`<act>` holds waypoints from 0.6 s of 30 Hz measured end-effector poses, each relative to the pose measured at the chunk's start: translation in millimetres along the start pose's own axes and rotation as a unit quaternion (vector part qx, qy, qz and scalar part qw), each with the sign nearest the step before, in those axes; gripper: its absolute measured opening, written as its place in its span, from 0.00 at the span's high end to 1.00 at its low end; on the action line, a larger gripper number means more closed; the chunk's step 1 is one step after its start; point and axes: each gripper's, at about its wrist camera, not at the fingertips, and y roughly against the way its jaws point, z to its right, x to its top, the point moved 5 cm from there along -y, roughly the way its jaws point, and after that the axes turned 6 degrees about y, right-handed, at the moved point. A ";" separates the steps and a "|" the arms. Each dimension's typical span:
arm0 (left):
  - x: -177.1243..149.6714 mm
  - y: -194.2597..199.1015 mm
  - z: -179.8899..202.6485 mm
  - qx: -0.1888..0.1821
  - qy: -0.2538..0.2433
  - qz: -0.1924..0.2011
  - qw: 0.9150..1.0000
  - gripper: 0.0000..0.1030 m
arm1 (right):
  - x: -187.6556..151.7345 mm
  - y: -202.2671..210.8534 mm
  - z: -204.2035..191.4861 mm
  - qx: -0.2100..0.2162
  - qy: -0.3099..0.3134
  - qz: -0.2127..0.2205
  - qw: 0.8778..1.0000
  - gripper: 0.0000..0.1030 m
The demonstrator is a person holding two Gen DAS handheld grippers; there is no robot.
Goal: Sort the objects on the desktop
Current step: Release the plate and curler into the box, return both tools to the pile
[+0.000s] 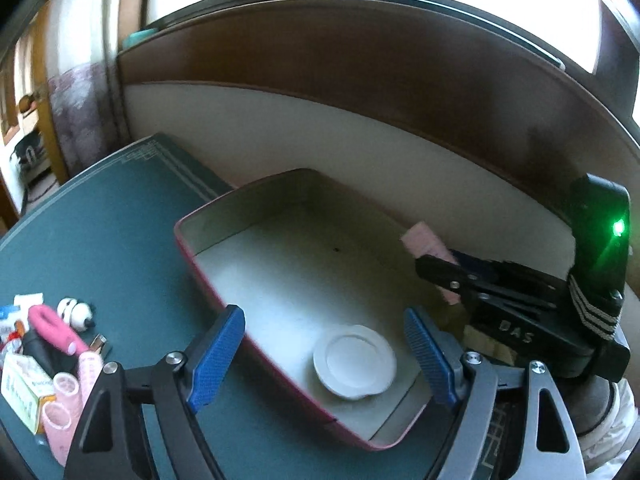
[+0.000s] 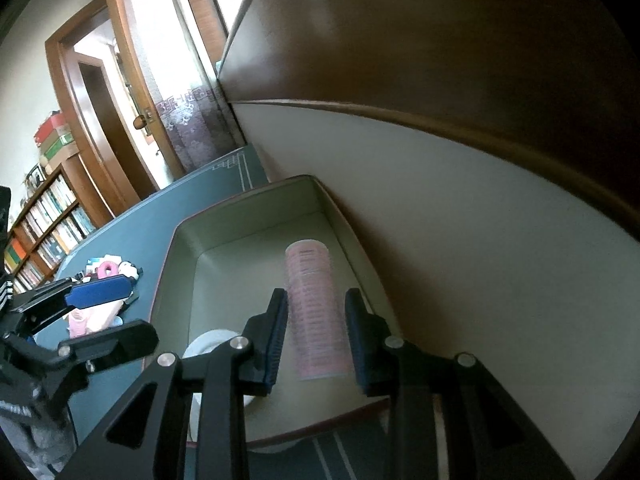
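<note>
A red box with a pale inside (image 1: 224,300) stands on the green mat and also shows in the right wrist view (image 2: 184,240). A white round lid (image 1: 354,362) lies in its near corner. My right gripper (image 2: 316,336) is over the box, its jaws a little wider than the pink tube (image 2: 316,312) between them; the tube looks blurred and free of the pads. In the left wrist view the right gripper (image 1: 444,270) shows at the box's right side with the pink tube (image 1: 426,244). My left gripper (image 1: 326,360) is open and empty above the box's near edge.
A pile of small items lies on the mat at the left: pink hair rollers (image 1: 64,404), a pink curved piece (image 1: 52,328), a panda figure (image 1: 74,312), a small carton (image 1: 22,390). A white and brown wall panel (image 1: 360,120) stands right behind the box.
</note>
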 end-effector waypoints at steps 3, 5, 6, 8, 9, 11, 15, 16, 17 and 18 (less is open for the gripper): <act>-3.2 6.4 -13.7 0.012 0.015 0.004 1.000 0.19 | 0.3 1.9 -5.5 0.004 0.004 0.001 1.000 0.68; -5.5 12.3 -23.3 0.025 0.023 0.010 0.999 0.19 | 0.9 4.2 -12.0 0.009 0.009 0.003 1.000 0.68; -5.2 14.9 -28.2 0.031 0.025 0.012 0.999 0.19 | 1.6 4.7 -14.8 0.011 0.011 0.003 1.000 0.68; -8.5 24.1 -35.0 0.041 0.032 0.020 0.998 0.19 | 2.4 5.6 -22.4 0.017 0.016 0.004 1.000 0.68; -10.0 27.8 -40.0 0.044 0.037 0.023 0.998 0.19 | 2.8 6.0 -27.2 0.021 0.019 0.004 1.000 0.68; -13.8 39.1 -53.0 0.050 0.050 0.030 0.997 0.19 | 3.7 5.7 -35.1 0.029 0.024 0.003 0.999 0.68; -18.6 57.2 -76.4 0.066 0.079 0.044 0.994 0.19 | 4.3 4.6 -60.8 0.052 0.041 0.000 0.998 0.67; -20.0 60.3 -87.4 0.072 0.087 0.048 0.993 0.19 | 3.9 4.5 -67.9 0.058 0.046 0.000 0.997 0.67; -24.0 67.3 -96.0 0.080 0.094 0.053 0.991 0.19 | 4.1 4.5 -74.1 0.062 0.051 -0.001 0.997 0.66; -27.5 74.4 -103.5 0.088 0.099 0.057 0.990 0.19 | 4.4 4.0 -81.4 0.068 0.057 -0.001 0.996 0.66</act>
